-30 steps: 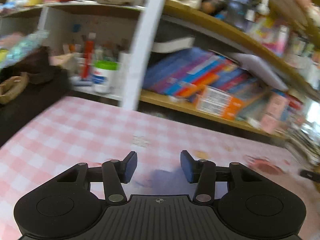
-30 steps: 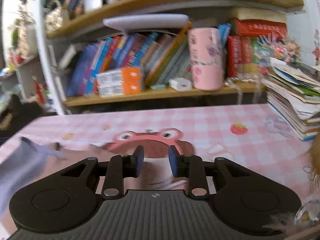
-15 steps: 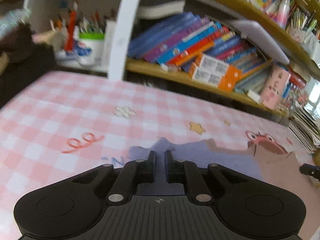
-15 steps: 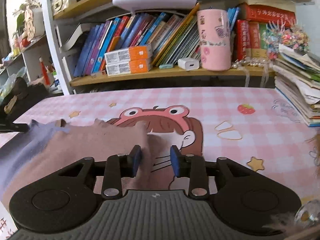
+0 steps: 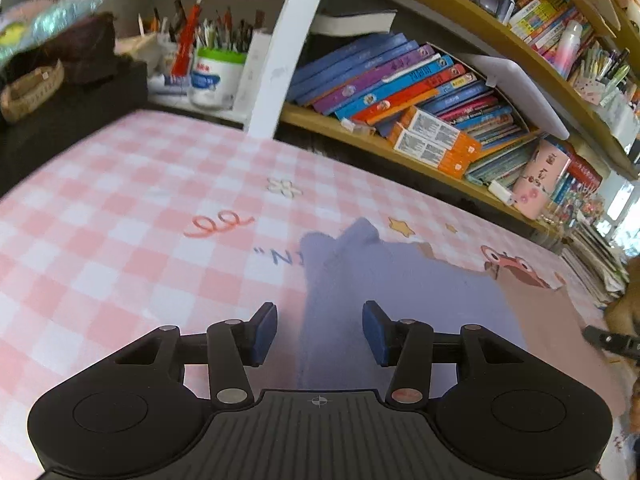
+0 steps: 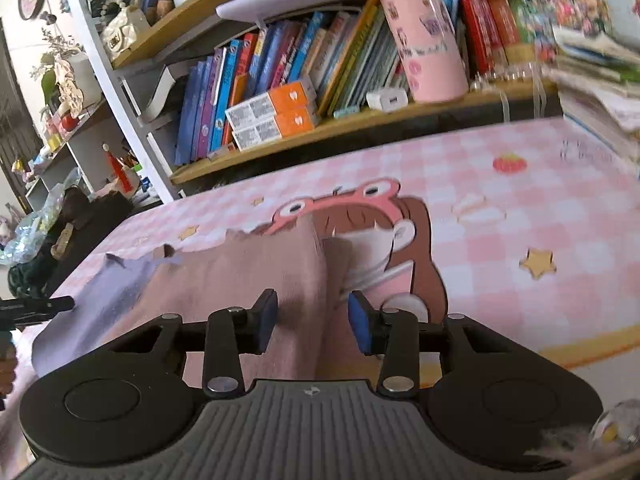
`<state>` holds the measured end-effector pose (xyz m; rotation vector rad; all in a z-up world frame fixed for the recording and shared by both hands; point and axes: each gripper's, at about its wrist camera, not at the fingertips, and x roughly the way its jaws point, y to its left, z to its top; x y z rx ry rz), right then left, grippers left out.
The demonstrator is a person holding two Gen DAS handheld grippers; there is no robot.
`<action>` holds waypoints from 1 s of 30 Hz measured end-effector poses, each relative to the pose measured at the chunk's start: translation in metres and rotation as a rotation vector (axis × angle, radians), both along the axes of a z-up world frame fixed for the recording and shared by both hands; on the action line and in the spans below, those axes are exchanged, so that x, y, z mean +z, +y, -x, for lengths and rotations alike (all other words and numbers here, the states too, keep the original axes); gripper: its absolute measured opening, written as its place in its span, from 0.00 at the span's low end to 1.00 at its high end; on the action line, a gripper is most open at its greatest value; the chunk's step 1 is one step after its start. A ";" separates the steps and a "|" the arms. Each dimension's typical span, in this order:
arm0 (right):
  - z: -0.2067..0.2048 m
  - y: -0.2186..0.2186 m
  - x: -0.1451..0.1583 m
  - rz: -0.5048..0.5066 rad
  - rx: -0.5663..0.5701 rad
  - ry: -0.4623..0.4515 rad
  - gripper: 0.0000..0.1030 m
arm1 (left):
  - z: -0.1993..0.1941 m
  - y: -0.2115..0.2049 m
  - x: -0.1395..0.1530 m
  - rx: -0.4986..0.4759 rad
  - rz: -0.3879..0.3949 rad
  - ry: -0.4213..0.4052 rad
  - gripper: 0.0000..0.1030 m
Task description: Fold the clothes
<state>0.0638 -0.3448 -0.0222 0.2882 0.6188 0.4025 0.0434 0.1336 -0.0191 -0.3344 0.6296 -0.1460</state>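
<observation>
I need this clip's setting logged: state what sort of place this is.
Probably a home study or child's room: shelves crammed with books, a pot of pens, and a pink checked cartoon tablecloth with a garment laid on it.

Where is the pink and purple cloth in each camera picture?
Left wrist view: the cloth lies right of centre, its purple part running between the open left gripper.
Right wrist view: the cloth lies left of centre, its pink part reaching between the open right gripper.
Shared landmark: the orange boxes on the shelf.
</observation>
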 end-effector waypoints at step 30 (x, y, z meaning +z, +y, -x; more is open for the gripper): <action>0.027 0.107 -0.005 -0.004 0.215 -0.018 0.24 | 0.048 0.090 -0.007 0.122 0.073 -0.015 0.31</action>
